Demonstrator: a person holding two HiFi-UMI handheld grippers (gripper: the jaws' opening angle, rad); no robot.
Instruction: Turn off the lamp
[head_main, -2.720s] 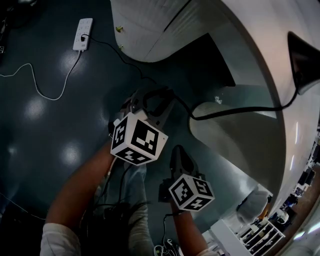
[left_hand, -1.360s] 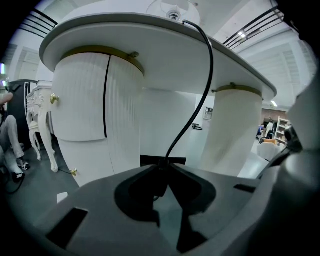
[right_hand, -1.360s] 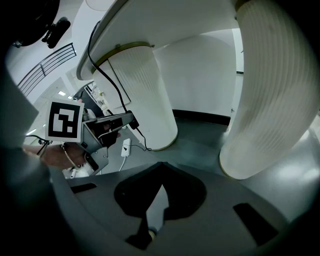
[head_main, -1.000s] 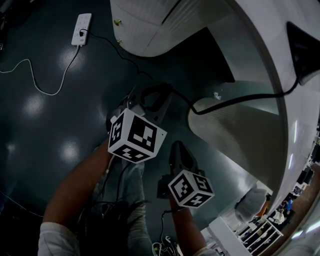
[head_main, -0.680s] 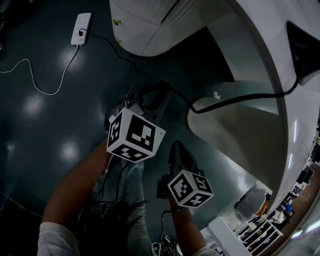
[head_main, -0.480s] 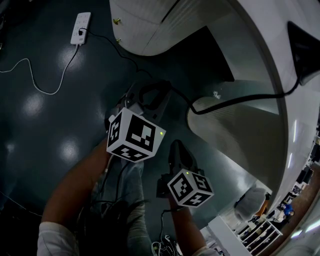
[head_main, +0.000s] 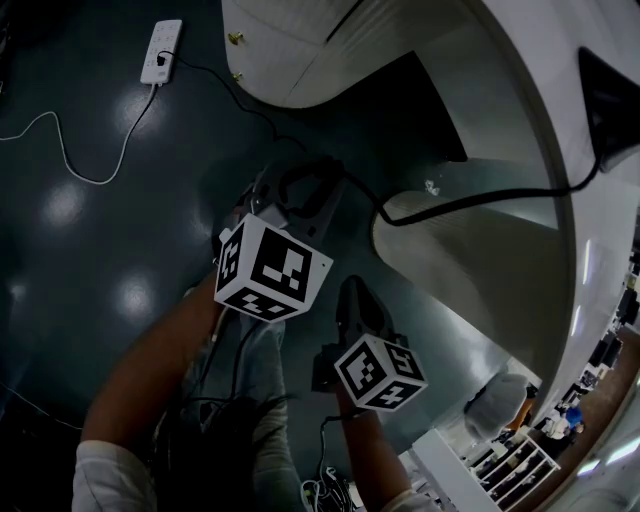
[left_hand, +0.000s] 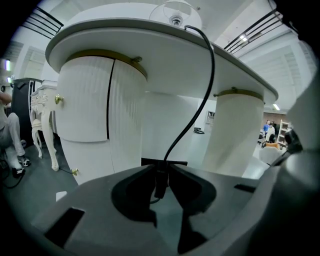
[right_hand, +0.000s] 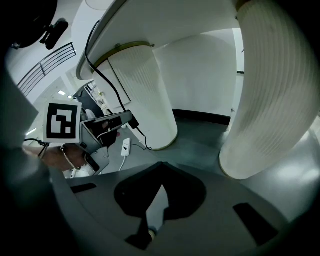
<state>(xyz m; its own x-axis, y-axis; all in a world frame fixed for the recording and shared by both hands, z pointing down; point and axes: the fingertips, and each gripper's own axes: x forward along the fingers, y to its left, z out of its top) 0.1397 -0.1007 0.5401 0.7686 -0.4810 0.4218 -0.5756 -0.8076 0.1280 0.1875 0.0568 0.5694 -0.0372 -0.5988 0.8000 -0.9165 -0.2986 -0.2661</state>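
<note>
Head view shows the left gripper (head_main: 303, 192) at centre frame, its jaws on a black cord (head_main: 470, 205) that runs to the upper right over the white desk (head_main: 500, 60); the right gripper (head_main: 353, 300) hangs just below it, lower centre. Left gripper view has the jaws clamped on the cord's inline switch (left_hand: 160, 182), and the cord climbs to the lamp (left_hand: 175, 11) on the desk top, top centre. Right gripper view shows its jaws meeting at the tips, with nothing between them.

The dark glossy floor (head_main: 70, 300) reflects ceiling lights (left_hand: 243, 38). A curved white bench (left_hand: 150, 47) stands on ribbed, gold-banded round pedestals (left_hand: 85, 115); a white power strip (head_main: 162, 52) lies on the floor.
</note>
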